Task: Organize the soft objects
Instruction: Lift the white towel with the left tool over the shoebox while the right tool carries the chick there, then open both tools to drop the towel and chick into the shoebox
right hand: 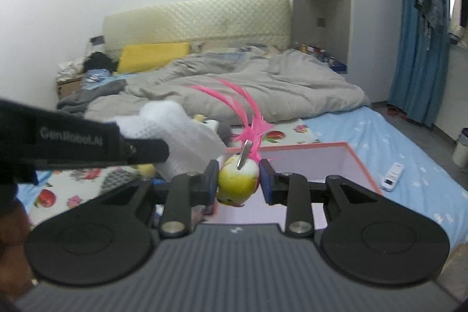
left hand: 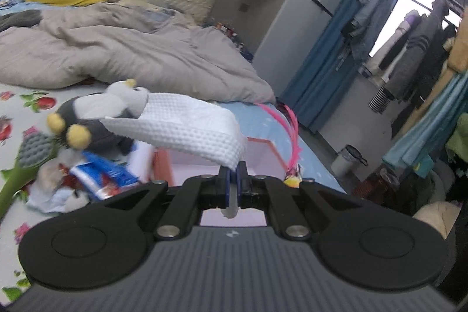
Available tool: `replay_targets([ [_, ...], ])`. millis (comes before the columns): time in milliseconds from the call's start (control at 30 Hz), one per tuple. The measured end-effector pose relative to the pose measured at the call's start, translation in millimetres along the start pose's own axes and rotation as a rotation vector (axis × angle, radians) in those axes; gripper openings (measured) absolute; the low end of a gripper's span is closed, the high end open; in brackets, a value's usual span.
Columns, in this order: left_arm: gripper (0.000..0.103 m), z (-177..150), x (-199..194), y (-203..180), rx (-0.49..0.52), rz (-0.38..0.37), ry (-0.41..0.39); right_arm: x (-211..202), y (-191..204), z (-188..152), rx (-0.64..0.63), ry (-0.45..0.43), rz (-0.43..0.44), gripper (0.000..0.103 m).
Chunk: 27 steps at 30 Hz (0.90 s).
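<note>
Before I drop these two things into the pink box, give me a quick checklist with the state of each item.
1. Left claw shut on the white waffle cloth: ok.
2. Right claw shut on the yellow ball toy with pink feathers: ok.
3. Pink box open, no lid in the way: ok.
4. Box interior has room: cannot tell, only part of it shows.
5. Cloth hangs free of the penguin plush behind it: cannot tell.
6. Both claws over the box opening: cannot tell; the box lies just ahead of them.
</note>
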State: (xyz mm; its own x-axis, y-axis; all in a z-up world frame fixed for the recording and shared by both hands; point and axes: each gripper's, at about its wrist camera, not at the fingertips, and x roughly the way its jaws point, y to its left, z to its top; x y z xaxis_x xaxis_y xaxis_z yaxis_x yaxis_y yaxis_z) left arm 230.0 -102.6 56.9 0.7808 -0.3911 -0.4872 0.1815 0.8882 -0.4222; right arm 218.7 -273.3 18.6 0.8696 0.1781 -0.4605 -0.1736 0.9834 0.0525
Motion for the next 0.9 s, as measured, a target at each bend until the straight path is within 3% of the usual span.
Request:
replay_targets([
  [333, 0.005, -7.9, 98.9, -12.1, 0.018, -0.01, 0.165, 51.5, -66.3, -15.0, 0.068, 0.131, -0.119, 0.033],
  [567, 0.005, -30.0, 174.5, 2.0, 0.033, 0.013, 0.34, 94.1, -96.4, -49.6, 0.13, 0.281, -0.127, 0.033],
  [900, 0.006, -64.8, 235.6, 12.1, 0.037, 0.062, 0.472, 135.5, -115.0, -92.9, 0.184, 0.425, -0.115, 0.033],
])
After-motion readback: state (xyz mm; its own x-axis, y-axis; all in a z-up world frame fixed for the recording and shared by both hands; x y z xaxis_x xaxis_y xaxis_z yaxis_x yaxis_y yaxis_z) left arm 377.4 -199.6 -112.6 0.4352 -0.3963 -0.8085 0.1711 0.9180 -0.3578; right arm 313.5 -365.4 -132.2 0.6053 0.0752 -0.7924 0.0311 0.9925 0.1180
